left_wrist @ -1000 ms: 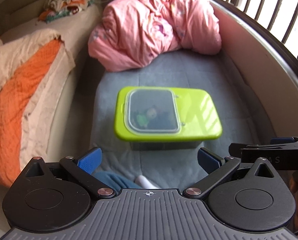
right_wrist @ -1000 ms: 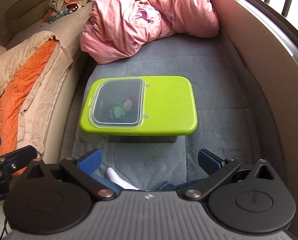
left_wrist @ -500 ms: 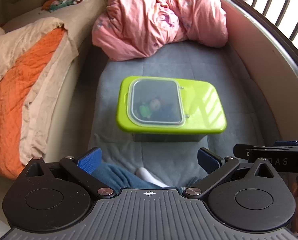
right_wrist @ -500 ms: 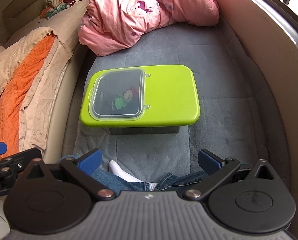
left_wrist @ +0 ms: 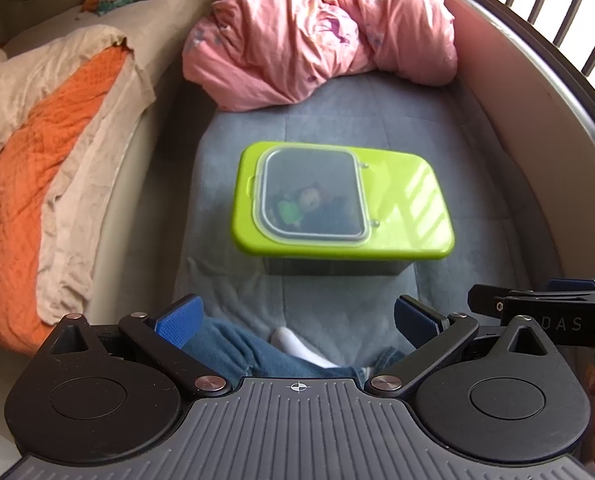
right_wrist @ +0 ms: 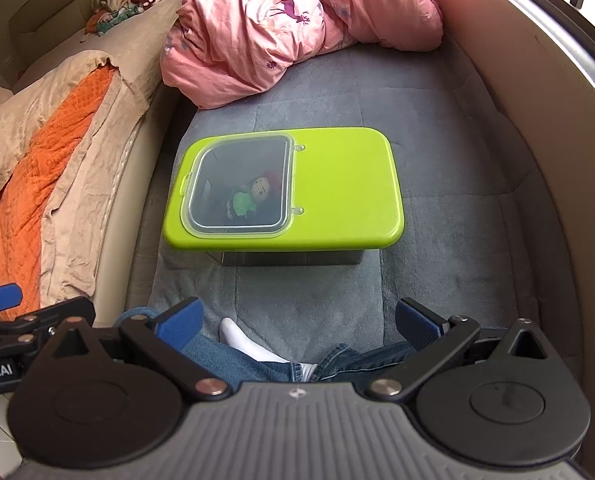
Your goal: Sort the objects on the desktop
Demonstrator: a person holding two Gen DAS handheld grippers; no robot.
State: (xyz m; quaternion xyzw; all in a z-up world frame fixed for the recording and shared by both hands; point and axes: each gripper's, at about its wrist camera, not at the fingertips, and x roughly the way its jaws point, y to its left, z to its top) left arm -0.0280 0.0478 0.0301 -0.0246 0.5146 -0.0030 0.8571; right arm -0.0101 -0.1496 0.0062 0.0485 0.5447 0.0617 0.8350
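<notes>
A storage box with a lime-green lid [left_wrist: 409, 208] [right_wrist: 345, 192] stands on the grey mat. A clear flap [left_wrist: 311, 196] [right_wrist: 239, 188] in the lid is closed, and small toys, one green, show through it. My left gripper [left_wrist: 297, 322] hangs open well short of the box, nothing between its blue fingers. My right gripper [right_wrist: 299, 320] is open too, equally far back. Each gripper shows at the edge of the other's view.
A pink quilt [left_wrist: 317, 32] [right_wrist: 297, 20] is heaped behind the box. An orange and beige blanket [left_wrist: 45, 152] [right_wrist: 45, 140] lies on the left. A curved padded wall [left_wrist: 537, 128] bounds the right. A person's jeans and white sock [right_wrist: 249, 344] lie below the grippers.
Both grippers have drawn back and risen, so the box sits farther away and the person's legs have come into view. Both stay open.
</notes>
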